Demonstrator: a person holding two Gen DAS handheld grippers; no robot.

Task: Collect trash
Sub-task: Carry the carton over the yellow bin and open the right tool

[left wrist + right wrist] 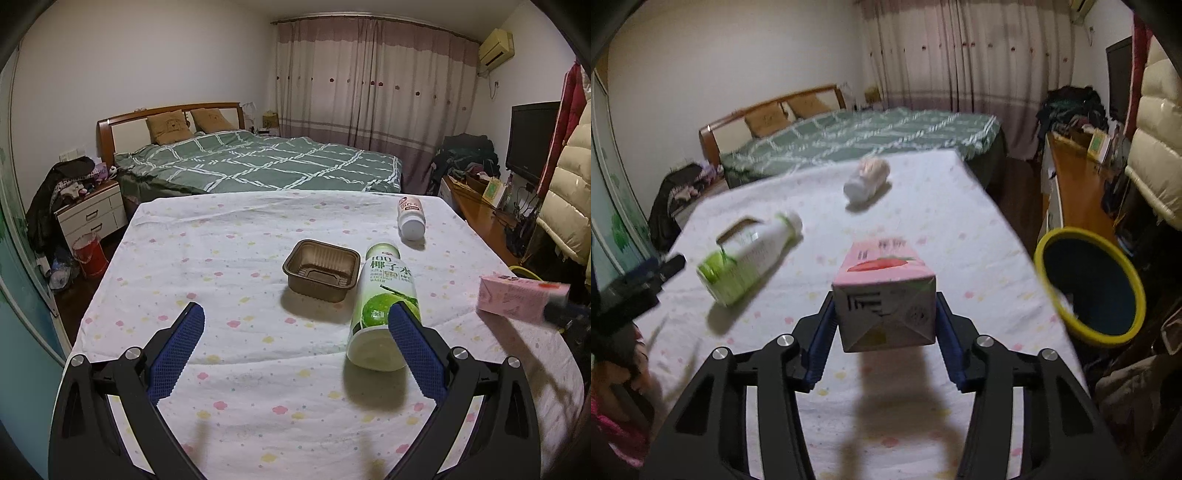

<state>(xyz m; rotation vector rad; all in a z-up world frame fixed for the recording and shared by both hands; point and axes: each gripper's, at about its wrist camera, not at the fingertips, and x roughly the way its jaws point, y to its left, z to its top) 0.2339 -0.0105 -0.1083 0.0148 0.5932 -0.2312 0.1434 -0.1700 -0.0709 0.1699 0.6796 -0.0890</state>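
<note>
Tablecloth (pixel 923 221) below; pink carton (pixel 886 306) clamped in right claw (pixel 884 332).

On the table (pixel 258 387), your landmark is the tray (pixel 321 269). Just right of it lies the large bottle (pixel 384 306) (on its side). Beyond that, the small bottle (pixel 410 218). Off the table's right edge stands the bin (pixel 1089 286).

glossy plastic tray (pixel 320 270), matt cotton tablecloth (pixel 229 236)
</note>
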